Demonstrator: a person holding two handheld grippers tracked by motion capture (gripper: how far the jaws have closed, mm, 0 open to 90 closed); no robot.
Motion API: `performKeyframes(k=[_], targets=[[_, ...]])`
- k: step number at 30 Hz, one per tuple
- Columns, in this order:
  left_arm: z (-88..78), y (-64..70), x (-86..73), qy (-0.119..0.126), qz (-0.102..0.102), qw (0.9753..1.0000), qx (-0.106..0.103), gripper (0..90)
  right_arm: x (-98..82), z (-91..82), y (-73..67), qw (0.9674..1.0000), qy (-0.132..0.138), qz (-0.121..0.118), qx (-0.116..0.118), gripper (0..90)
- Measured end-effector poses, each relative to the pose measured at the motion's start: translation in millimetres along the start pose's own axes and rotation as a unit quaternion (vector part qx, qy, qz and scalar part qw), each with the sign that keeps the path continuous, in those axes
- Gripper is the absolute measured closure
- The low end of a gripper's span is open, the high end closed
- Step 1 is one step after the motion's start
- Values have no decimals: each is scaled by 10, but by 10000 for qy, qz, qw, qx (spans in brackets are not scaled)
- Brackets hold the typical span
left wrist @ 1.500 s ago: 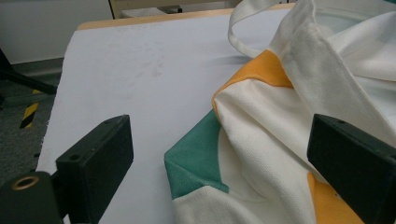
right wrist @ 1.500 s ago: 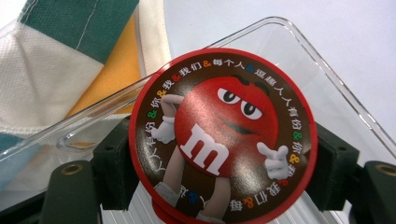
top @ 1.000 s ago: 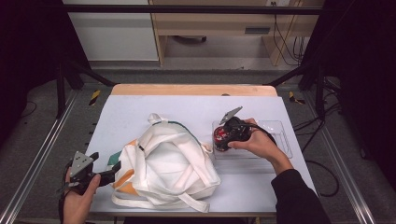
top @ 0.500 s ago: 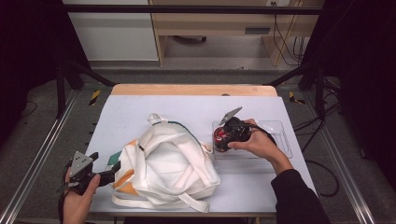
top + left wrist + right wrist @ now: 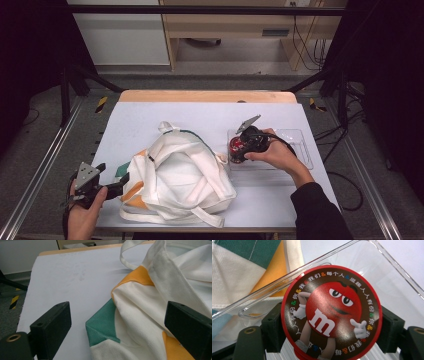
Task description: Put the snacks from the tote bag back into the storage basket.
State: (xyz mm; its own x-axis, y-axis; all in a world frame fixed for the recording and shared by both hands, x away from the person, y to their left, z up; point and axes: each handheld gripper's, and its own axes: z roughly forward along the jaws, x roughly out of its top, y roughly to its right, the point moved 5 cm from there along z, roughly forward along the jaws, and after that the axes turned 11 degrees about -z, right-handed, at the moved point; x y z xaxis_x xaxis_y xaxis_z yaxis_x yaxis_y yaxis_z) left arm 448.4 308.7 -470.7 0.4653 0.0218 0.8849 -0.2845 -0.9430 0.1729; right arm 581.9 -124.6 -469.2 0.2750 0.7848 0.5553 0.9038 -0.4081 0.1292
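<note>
While the right gripper [image 5: 239,150] clamps it from both sides, the red round tin [image 5: 331,312] stands on edge between the black jaws, its printed lid with the red candy figure facing that gripper's camera. The jaws press on the tin's rim at left and right, so it is gripped, not loose. Beneath and beyond the tin lies the clear tray [image 5: 387,267], whose thin wall runs diagonally just behind the tin; from above, the gripper sits over the tray's near-left part [image 5: 300,145], with the person's hand wrapped around the gripper body.

Past the tray's wall, up and to the left of the right gripper, shows the bag [image 5: 242,272] of white cloth with green and orange patches. From above, the bag [image 5: 175,175] lies in a heap between the two grippers on the table [image 5: 200,110].

The left gripper [image 5: 117,182] has its jaws wide apart and holds nothing. The bag's green corner [image 5: 102,325] lies between them, slightly ahead, touching neither pad.
</note>
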Motion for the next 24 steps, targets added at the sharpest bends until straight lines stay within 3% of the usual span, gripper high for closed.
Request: performKeyframes(k=[7, 24], targets=[[-3, -4, 0, 3, -19, 10000, -2, 74, -7, -8, 5, 9999, -62, 117, 28, 212], [-5, -5, 2, 5, -21, 10000, -9, 74, -14, -11, -3, 9998, -100, 115, 111, 155]])
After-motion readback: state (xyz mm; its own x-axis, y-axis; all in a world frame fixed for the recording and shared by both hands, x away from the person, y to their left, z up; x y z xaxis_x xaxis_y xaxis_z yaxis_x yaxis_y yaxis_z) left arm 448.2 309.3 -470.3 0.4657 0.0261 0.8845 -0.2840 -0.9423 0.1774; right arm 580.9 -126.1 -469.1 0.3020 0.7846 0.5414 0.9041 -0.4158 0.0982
